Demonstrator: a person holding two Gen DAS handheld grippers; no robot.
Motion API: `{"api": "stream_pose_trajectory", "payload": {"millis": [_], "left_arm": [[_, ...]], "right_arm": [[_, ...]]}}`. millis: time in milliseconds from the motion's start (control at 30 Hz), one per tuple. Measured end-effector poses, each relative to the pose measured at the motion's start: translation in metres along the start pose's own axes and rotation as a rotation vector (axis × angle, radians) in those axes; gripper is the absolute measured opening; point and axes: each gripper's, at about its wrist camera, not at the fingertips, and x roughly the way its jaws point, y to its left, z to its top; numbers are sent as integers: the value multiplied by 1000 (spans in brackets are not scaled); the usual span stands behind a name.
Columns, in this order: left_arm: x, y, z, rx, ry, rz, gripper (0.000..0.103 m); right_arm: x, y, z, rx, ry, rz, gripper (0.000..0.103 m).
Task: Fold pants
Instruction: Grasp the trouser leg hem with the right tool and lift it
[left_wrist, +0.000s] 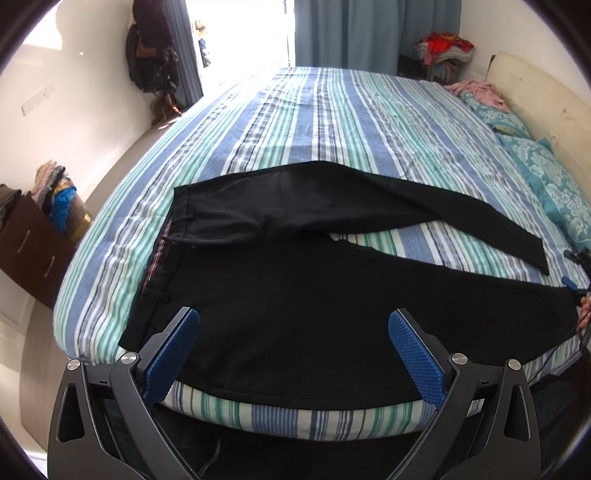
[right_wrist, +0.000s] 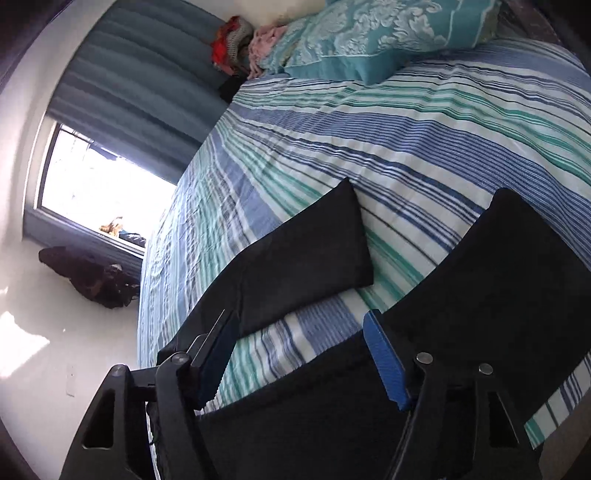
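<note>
Black pants (left_wrist: 295, 295) lie flat on the striped bed (left_wrist: 332, 122), with the waistband (left_wrist: 159, 258) at the left and both legs running right. My left gripper (left_wrist: 295, 332) hovers open over the hip area near the bed's front edge, with nothing pinched. In the right wrist view, which is rolled sideways, the far leg's hem (right_wrist: 314, 251) and the near leg (right_wrist: 498, 295) lie apart with striped sheet between them. My right gripper (right_wrist: 299, 350) is open just above the near leg's edge, its pads clear of the cloth. A hand (left_wrist: 584, 314) shows at the right edge by the near hem.
Teal patterned pillows (left_wrist: 546, 173) and a pink garment (left_wrist: 480, 90) lie at the head of the bed against a cream headboard (left_wrist: 535, 96). A brown dresser (left_wrist: 26, 243) stands on the floor at the left. Curtains (left_wrist: 369, 33) and a bright window are beyond the bed.
</note>
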Motion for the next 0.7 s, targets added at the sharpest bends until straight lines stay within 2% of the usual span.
{"api": "stream_pose_trajectory", "payload": {"millis": [133, 267, 333, 367, 433, 467, 533, 600, 633, 700], "left_arm": [[27, 2, -5, -11, 81, 24, 102], [46, -2, -8, -2, 129, 34, 102], [54, -7, -6, 7, 136, 35, 102], [58, -8, -6, 11, 140, 35, 102], [64, -11, -4, 21, 149, 36, 102], [66, -12, -4, 26, 152, 35, 102], [69, -14, -1, 36, 150, 32, 102], [70, -16, 4, 34, 143, 27, 102], [71, -16, 7, 24, 143, 22, 102], [73, -18, 16, -8, 146, 1, 102]], "right_arm": [[34, -14, 32, 6, 34, -53, 69], [64, -18, 37, -7, 98, -62, 67], [76, -17, 36, -42, 112, -99, 66], [78, -16, 35, -59, 103, -105, 62], [82, -16, 34, -79, 112, -124, 31], [83, -16, 33, -81, 139, -142, 23], [77, -14, 32, -55, 184, -91, 22], [67, -3, 39, -12, 219, 8, 22], [65, 6, 49, 18, 227, 50, 22], [66, 36, 88, 67, 187, 128, 22]]}}
